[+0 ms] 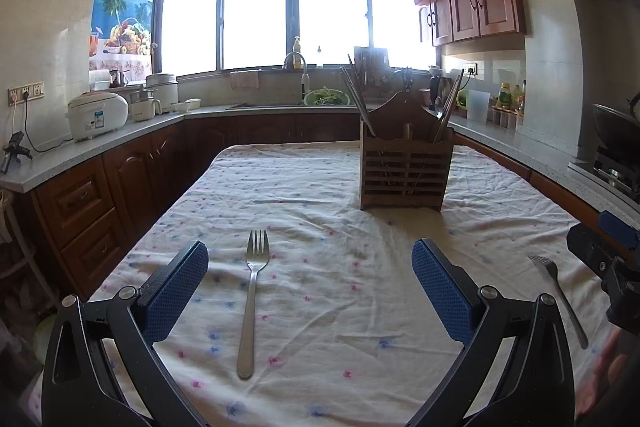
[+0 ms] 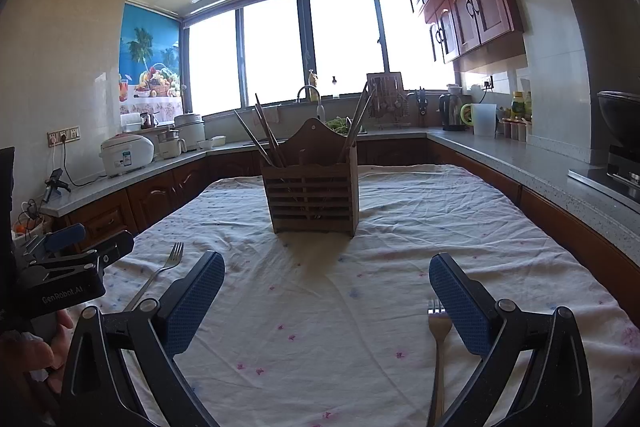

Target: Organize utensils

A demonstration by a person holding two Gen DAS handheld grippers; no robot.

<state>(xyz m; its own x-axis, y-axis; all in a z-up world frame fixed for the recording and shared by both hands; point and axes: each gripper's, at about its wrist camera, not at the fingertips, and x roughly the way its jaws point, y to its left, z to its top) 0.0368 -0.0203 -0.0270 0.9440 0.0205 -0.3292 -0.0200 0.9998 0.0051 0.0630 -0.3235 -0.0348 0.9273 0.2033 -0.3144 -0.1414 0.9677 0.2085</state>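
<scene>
Lying between left gripper (image 1: 310, 269) open fingers, fork (image 1: 251, 301), right gripper (image 2: 327, 283) open, empty

— What covers the desk (image 1: 500, 179)?
— A creased white cloth (image 1: 320, 195) with small pink and blue flowers.
— And on it?
— A wooden rack (image 1: 404, 171) upright at the frame's upper right, one fork (image 1: 251, 303) flat at lower centre, tines away, and another fork (image 1: 560, 295) at the right edge, well apart.

Two steel forks (image 1: 252, 303) (image 1: 558, 291) lie flat, well apart, tines toward a slatted wooden holder (image 1: 405, 171) standing upright with chopsticks (image 1: 357, 99).
</scene>
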